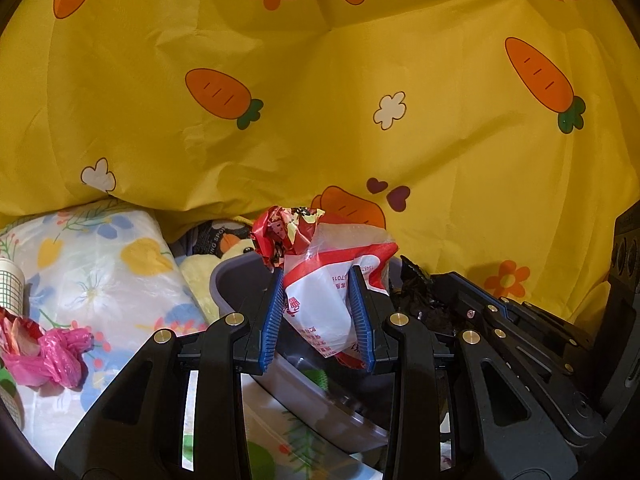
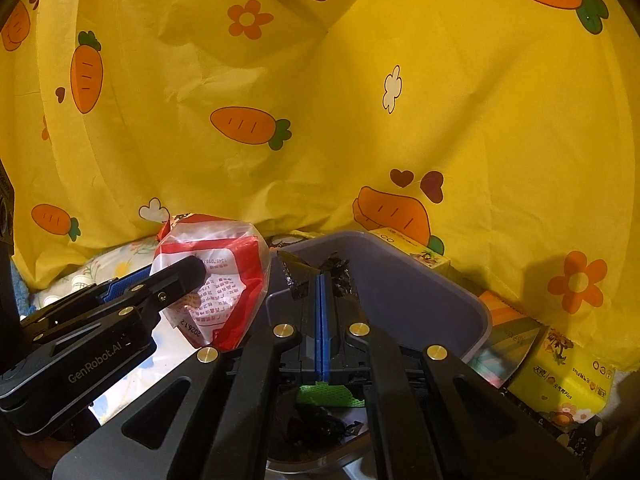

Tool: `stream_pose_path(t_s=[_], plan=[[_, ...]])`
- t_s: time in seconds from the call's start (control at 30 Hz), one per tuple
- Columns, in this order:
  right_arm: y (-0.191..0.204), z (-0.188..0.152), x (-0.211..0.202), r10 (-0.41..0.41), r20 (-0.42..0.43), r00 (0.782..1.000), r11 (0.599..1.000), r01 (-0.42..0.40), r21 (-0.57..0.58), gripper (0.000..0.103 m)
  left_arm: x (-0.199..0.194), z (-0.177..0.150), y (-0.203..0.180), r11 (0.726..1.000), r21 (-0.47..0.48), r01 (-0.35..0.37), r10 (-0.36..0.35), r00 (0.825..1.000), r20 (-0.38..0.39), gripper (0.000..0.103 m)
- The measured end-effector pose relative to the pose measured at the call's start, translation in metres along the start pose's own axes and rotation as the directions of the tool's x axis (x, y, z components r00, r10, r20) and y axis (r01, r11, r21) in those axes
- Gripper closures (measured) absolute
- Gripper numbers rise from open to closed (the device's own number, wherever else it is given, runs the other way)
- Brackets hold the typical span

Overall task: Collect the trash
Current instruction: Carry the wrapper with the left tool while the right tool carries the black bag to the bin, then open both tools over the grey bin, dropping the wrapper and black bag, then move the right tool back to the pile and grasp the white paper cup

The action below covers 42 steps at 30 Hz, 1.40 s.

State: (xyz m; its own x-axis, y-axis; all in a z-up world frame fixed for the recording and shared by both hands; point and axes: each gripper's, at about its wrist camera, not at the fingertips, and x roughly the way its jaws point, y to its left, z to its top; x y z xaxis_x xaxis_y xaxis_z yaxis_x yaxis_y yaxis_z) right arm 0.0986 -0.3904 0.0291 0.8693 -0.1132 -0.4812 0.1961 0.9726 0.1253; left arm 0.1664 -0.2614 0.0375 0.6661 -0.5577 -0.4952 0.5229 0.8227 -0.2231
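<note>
The left gripper [image 1: 318, 316] is clamped on a crumpled red-and-white plastic bag [image 1: 320, 280], its blue pads [image 1: 274, 320] pressing the bag from both sides; the bag bulges above the fingertips, with a red foil wrapper [image 1: 276, 232] bunched at its top; bag and gripper hang over the near edge of a grey bin [image 2: 420, 280]. The right gripper [image 2: 322, 312] is pinched tight on a scrap of black wrapper [image 2: 320, 270], its blue pads pressed together with almost no gap; the scrap sticks up past the fingertips, above the bin's inside; more black scraps [image 2: 320, 426] and a green piece [image 2: 332, 396] lie low in the bin beneath the gripper. In the left wrist view the right gripper [image 1: 430, 294] shows at the right, with the black scrap [image 1: 416, 292] at its tip, just beside the bag; in the right wrist view the left gripper [image 2: 180, 276] comes in from the left, holding the bag [image 2: 216, 276] next to the bin's left wall.

Left of the bin lies a floral sheet [image 1: 104, 272]; on it rest a knotted pink bag [image 1: 56, 356] and, at the far left edge, a paper cup [image 1: 10, 284]; a yellow plush toy [image 1: 212, 268] sits between sheet and bin. Right of the bin stand yellow cartons [image 2: 560, 376]. A yellow cloth [image 1: 320, 100] printed with carrots and flowers hangs behind everything.
</note>
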Motion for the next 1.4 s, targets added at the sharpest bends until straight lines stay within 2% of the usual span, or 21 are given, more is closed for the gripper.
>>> stream_pose_path(t_s=[0.53, 0.57, 0.6, 0.63, 0.67, 0.7, 0.77, 1.4], plan=[[-0.005, -0.002, 0.006, -0.014, -0.031, 0.999, 1.000, 0.014, 0.012, 0.102, 0.010, -0.003, 0.000, 1.000, -0.001, 0.024, -0.024, 0.999, -0.024, 0.070], [-0.006, -0.002, 0.007, -0.015, -0.035, 0.999, 1.000, 0.015, 0.013, 0.101, 0.011, -0.003, 0.000, 1.000, 0.000, 0.029, -0.029, 0.999, -0.022, 0.066], [-0.006, -0.003, 0.008, -0.016, -0.040, 0.999, 1.000, 0.017, 0.016, 0.101, 0.012, -0.004, 0.000, 0.999, 0.003, 0.034, -0.034, 0.999, -0.022, 0.058], [-0.007, -0.003, 0.010, -0.013, -0.045, 0.999, 1.000, 0.014, 0.017, 0.100, 0.012, -0.004, 0.001, 1.000, 0.005, 0.024, -0.024, 1.000, -0.019, 0.050], [-0.008, -0.004, 0.012, -0.012, -0.050, 0.999, 1.000, 0.013, 0.018, 0.096, 0.011, -0.005, 0.003, 1.000, 0.003, 0.003, -0.003, 1.000, -0.011, 0.036], [-0.009, -0.004, 0.014, -0.014, -0.055, 0.998, 1.000, 0.015, 0.019, 0.091, 0.010, -0.005, 0.006, 1.000, -0.004, -0.008, 0.008, 1.000, -0.001, 0.033], [-0.012, -0.006, 0.017, -0.018, -0.064, 0.998, 0.999, 0.020, 0.033, 0.055, 0.009, -0.005, 0.012, 1.000, -0.025, -0.012, 0.012, 1.000, -0.001, 0.031], [-0.007, -0.013, 0.021, -0.045, -0.078, 0.996, 0.999, 0.046, 0.013, 0.049, -0.006, -0.011, 0.026, 0.996, -0.036, -0.077, 0.077, 0.997, 0.001, 0.025]])
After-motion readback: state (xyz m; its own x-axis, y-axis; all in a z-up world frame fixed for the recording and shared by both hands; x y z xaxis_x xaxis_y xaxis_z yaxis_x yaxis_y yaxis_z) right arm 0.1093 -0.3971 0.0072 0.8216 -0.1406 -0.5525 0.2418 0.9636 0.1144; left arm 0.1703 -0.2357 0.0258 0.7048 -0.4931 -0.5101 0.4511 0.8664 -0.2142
